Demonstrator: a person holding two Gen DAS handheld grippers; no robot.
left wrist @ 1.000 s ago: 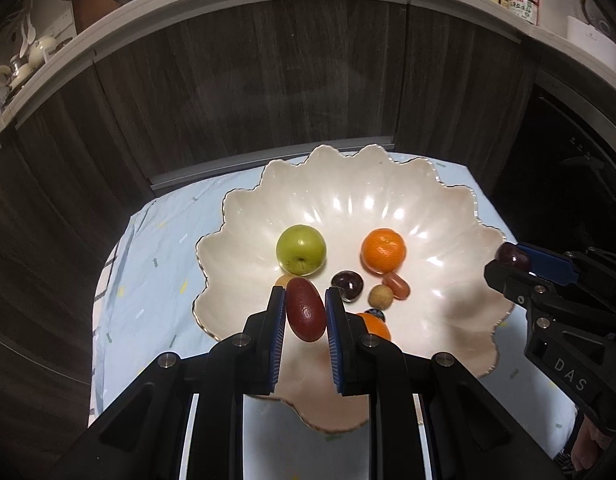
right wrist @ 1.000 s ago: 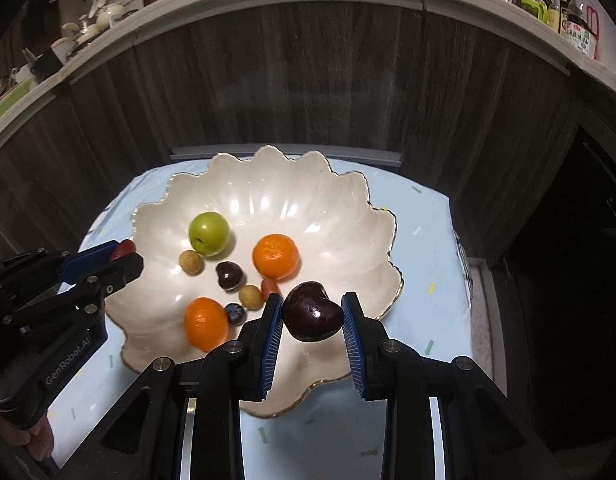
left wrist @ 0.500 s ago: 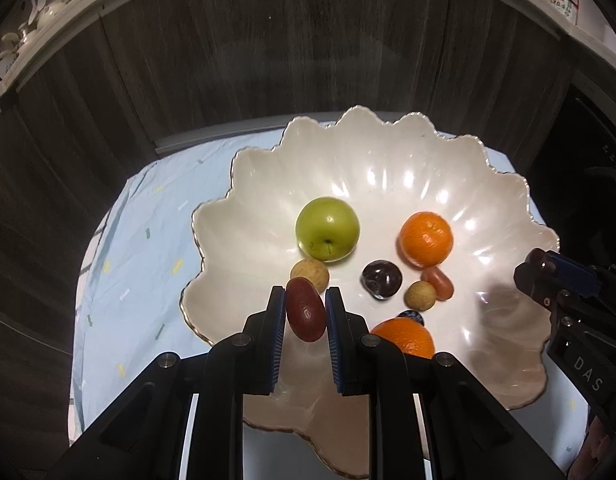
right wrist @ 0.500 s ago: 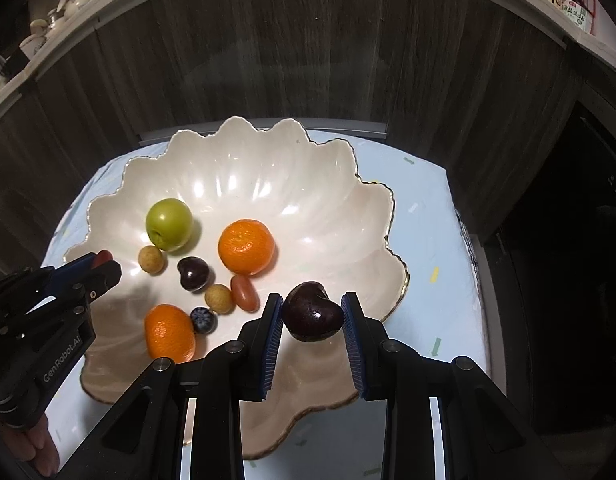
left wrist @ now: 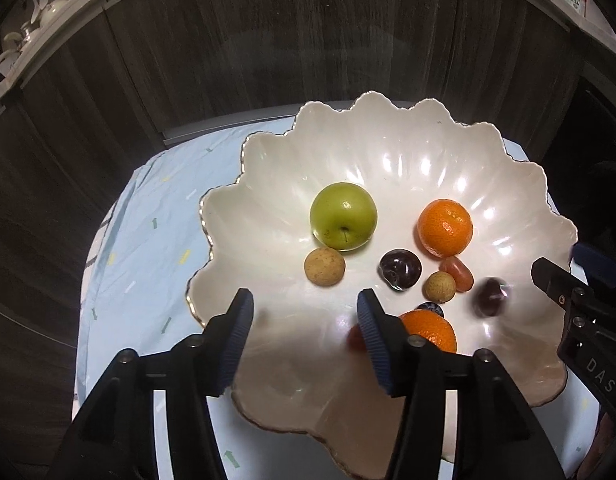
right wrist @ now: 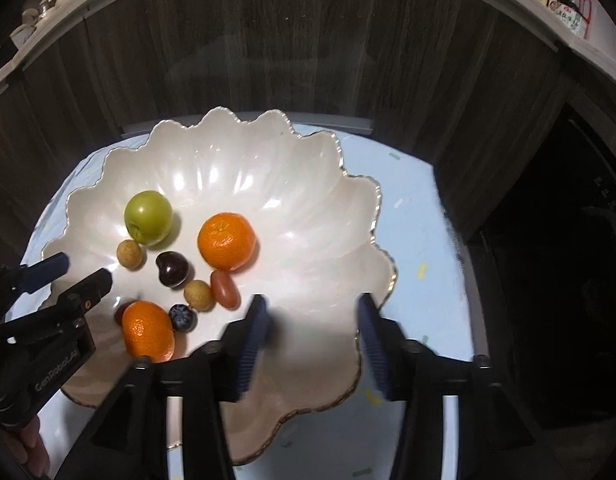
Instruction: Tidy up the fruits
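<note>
Both the left gripper (left wrist: 304, 320) and right gripper (right wrist: 312, 320) are standing with jaws half open and empty, having just been opening: the red date (left wrist: 354, 338) and dark cherry (left wrist: 490, 296) (blurred) are landing in the scalloped bowl (left wrist: 268, 184), so two more fruits are joining the pile.

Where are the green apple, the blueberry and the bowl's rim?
green apple (left wrist: 343, 215), left wrist view, top skin.
blueberry (right wrist: 183, 317), right wrist view, centre.
bowl (right wrist: 340, 156), right wrist view, gold-edged rim.
</note>
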